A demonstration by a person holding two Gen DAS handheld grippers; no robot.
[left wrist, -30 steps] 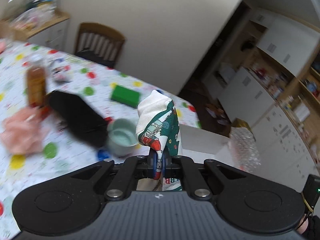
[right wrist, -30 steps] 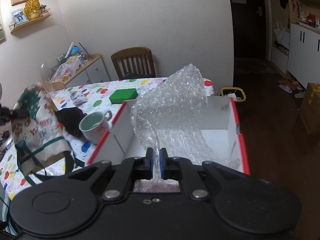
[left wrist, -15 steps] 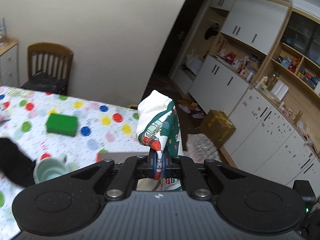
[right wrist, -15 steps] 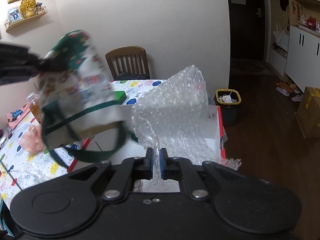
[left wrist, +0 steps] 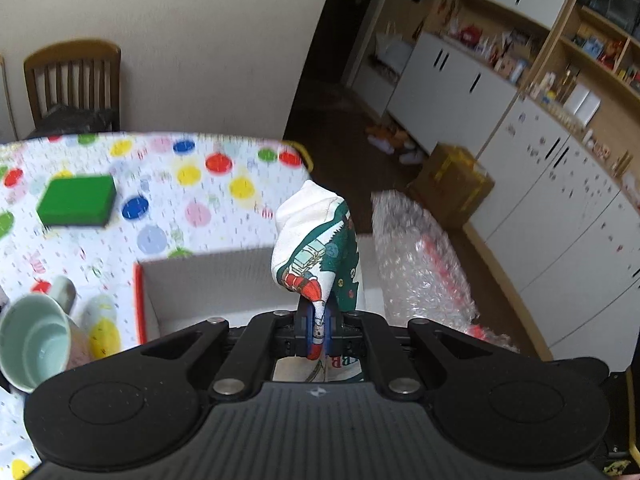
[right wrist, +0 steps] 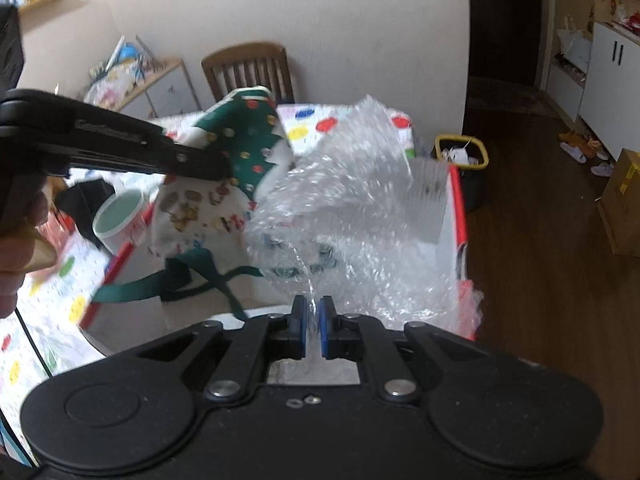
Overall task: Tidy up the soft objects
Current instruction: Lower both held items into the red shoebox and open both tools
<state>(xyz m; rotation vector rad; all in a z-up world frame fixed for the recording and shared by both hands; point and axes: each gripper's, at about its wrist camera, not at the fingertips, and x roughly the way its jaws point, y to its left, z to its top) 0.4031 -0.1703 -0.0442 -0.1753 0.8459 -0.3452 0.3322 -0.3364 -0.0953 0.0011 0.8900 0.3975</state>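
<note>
The cloth bag point(right wrist: 224, 184) has swung over the box point(right wrist: 456, 216).

Soft indoor light, motion blur, fisheye.

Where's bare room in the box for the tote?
Free: the box floor along its left wall, just inside the red edge, beside the mug. Crowded: the right side, filled by bubble wrap in the right tool. The tote bag hangs from the left tool over the left half.
</note>
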